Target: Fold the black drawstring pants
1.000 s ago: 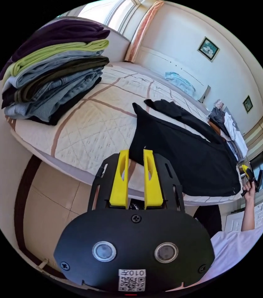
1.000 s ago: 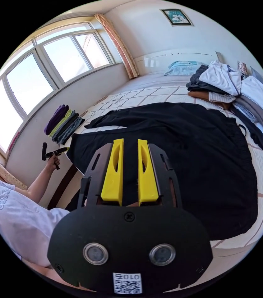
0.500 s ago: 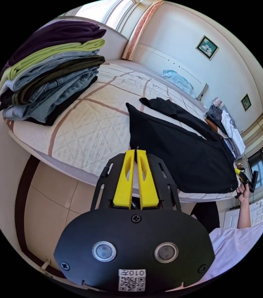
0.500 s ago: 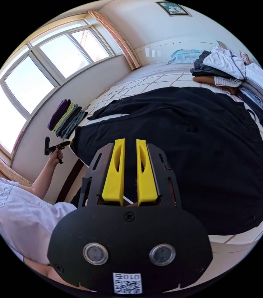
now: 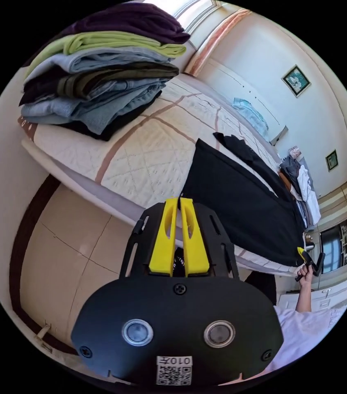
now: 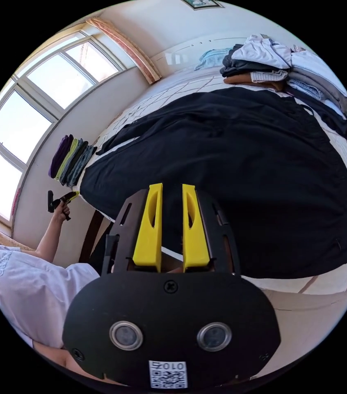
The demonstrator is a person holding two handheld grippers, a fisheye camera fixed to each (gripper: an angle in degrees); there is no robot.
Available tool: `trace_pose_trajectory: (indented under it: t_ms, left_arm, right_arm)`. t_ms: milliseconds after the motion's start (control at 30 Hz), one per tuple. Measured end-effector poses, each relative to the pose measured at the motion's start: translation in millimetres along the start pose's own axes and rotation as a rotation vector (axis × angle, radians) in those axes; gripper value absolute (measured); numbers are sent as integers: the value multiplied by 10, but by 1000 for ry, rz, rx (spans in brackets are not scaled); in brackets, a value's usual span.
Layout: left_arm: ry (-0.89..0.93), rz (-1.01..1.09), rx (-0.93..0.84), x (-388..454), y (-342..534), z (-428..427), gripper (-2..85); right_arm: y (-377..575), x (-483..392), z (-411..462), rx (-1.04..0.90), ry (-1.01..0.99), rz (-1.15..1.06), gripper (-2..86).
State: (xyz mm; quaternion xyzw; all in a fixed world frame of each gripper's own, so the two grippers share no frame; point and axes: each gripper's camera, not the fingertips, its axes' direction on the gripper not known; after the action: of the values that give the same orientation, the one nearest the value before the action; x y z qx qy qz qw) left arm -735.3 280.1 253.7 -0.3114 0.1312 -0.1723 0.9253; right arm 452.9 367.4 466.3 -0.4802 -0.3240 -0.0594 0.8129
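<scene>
In the left gripper view, my left gripper [image 5: 180, 201] had its yellow jaws pressed together with nothing between them, tips hanging just off the near edge of the bed [image 5: 140, 160]. The black drawstring pants [image 5: 239, 205] lay spread flat on the quilted cover, one corner close beside my jaw tips, though I could not tell whether they touched. Further along the bed sat a stack of folded clothes [image 5: 99, 78], purple on top, green beneath, then denim and dark pieces. Past the far end of the pants I saw my right gripper [image 5: 308, 259] in my hand, and a loose heap of clothes [image 5: 300, 184] near the wall.

In the right gripper view, my right gripper [image 6: 172, 188] held its jaws apart with a clear gap, hovering above the near hem of the pants [image 6: 239, 164], which covered much of the bed. The loose heap [image 6: 272, 61] crowded the far corner beside the pants. My left gripper [image 6: 65, 198] showed by the bed's edge, near the folded stack [image 6: 71, 158] under the window [image 6: 30, 119].
</scene>
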Motion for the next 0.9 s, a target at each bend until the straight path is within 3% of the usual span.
trace_pose_trajectory:
  t_ms: [133,233,467,667,767,900]
  left_arm:
    - [7,-8,126,59,155,-191,25]
    - [10,132,191,435,180,-323,24]
    - [139,468,2,1518,271,163,14]
    - [240,673,-46,2270,660,404,3]
    - [223,737,-104,2505,794,559,2]
    - [209,750,-164,2646,831,679,2]
  right_arm:
    - [143,47,-193,133,-27,-11,93]
    - [234,74,-224,157,13,-10,97]
    - [479,12,-230,128,231,-4,107]
    - [705,-89,-185,68,416,-39,99]
    - [787,-63,106,-105,469,-60,101]
    - [916,-96,78,-43,475,-43,94]
